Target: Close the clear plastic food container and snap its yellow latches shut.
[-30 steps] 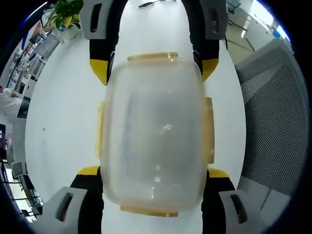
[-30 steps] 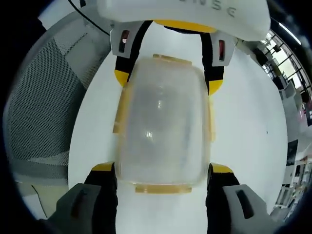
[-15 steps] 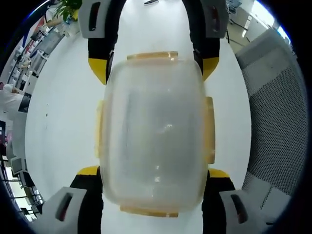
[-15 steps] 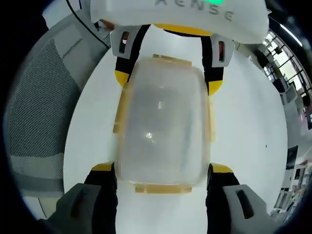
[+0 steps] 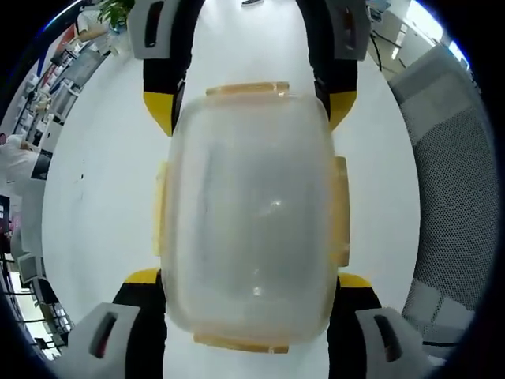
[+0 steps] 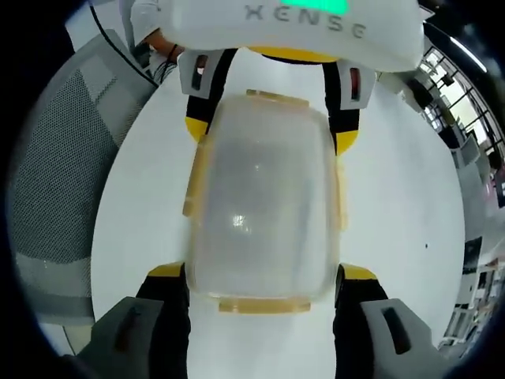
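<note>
In the left gripper view, the clear plastic food container (image 5: pixel 251 213) lies between the two jaws of the left tool (image 5: pixel 251 278), which rise from the bottom edge with their yellow tips pressed against the container's near corners, one on each side. The left tool is clamped on the container. At the container's far end the right tool (image 5: pixel 251 106) reaches in from the top, its yellow-tipped jaws hugging the far corners in the same way. Yellow latches (image 5: pixel 340 209) run along all four edges of the container: one at the far end, one at the near end, and one on each long side. Whether they are snapped down I cannot tell. The white desk (image 5: pixel 102 197) spreads beyond the container on both sides. A grey mesh chair (image 5: pixel 458 197) stands past the desk's edge, off the container's right side, and a green plant (image 5: pixel 117 9) sits beyond the container's far left corner.

In the right gripper view, the same container (image 6: pixel 264 209) sits between the right tool (image 6: pixel 264 275) jaws, whose yellow tips grip its near corners, so the right tool is also clamped on it. The left tool (image 6: pixel 268 130) holds the container's far corners from the top. Yellow latches (image 6: pixel 263 305) border the container here too. The white desk (image 6: pixel 394 221) lies under it, and the grey mesh chair (image 6: pixel 63 181) stands off the container's left side.
</note>
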`<move>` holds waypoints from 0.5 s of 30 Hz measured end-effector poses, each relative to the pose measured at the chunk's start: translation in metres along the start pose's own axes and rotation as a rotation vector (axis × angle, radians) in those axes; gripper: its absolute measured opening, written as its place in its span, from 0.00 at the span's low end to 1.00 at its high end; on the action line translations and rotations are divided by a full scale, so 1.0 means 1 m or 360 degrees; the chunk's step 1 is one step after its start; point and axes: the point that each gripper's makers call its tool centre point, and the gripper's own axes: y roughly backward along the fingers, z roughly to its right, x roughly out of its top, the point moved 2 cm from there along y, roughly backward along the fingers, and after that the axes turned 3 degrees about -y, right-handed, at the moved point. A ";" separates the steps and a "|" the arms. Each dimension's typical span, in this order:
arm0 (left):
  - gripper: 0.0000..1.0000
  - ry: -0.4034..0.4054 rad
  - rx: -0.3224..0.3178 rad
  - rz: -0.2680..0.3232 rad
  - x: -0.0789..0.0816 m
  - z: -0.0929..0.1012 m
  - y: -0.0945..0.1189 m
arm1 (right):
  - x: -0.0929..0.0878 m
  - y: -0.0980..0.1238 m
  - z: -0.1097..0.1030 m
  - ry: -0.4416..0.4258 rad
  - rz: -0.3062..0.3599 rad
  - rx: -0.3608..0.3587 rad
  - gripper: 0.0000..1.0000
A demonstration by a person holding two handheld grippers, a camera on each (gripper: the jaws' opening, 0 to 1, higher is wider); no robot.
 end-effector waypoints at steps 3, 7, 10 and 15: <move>0.82 -0.0035 -0.0005 0.0001 -0.002 -0.008 -0.001 | 0.002 -0.001 0.005 -0.0028 0.0003 -0.0011 0.72; 0.82 -0.0071 -0.0011 0.0002 -0.005 -0.020 -0.003 | 0.003 -0.003 0.014 -0.0062 0.0006 -0.0023 0.72; 0.82 -0.0085 -0.0014 0.0009 -0.006 -0.030 -0.004 | 0.003 -0.004 0.024 -0.0080 0.0005 -0.0029 0.72; 0.82 -0.0112 -0.0018 0.0026 -0.007 -0.047 -0.007 | 0.003 -0.007 0.041 -0.0111 -0.0013 -0.0041 0.72</move>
